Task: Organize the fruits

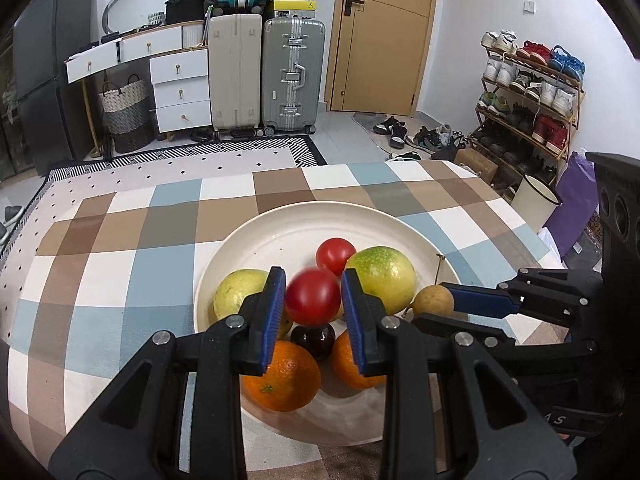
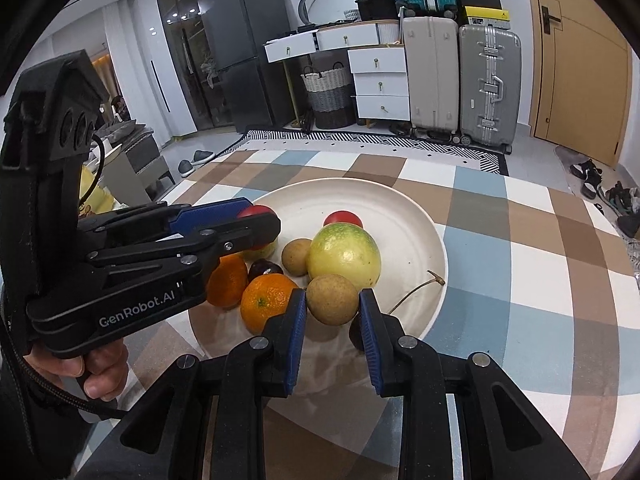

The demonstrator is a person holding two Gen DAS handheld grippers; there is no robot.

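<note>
The left claw (image 1: 313,300) pinches a red tomato (image 1: 313,298) between its blue pads. The tomato hangs in the air above the plate (image 1: 280,224), right over a dark plum (image 1: 313,342). The right claw (image 2: 333,312) pinches a small brown fruit (image 2: 332,299). That fruit sits low over the plate, near its 5 o'clock edge in the right view.

Both claws are over the plate, so each fruit has only to go down. I think the next move is to set them down in a free spot. The tomato has fruit under it. An orange (image 1: 282,376) lies at its 7 o'clock and another orange (image 1: 352,364) at its 5 o'clock. The bare part of the plate is far from the left claw, at 12 o'clock, past a second tomato (image 1: 335,256). A big green fruit (image 1: 380,278) lies at 1 o'clock from the held tomato, and a yellow fruit (image 1: 240,294) at 9 o'clock.

The brown fruit in the right claw is close to the green fruit, at its 12 o'clock. A thin stalk (image 2: 416,290) lies at 3 o'clock. The plate is bare there, so that spot looks easy.

Both claws tilt down toward the plate. The left claw reaches in from the left side, with a hand (image 2: 86,368) on its grip. The plate rests on a desk (image 1: 120,248) with a checked cloth.
</note>
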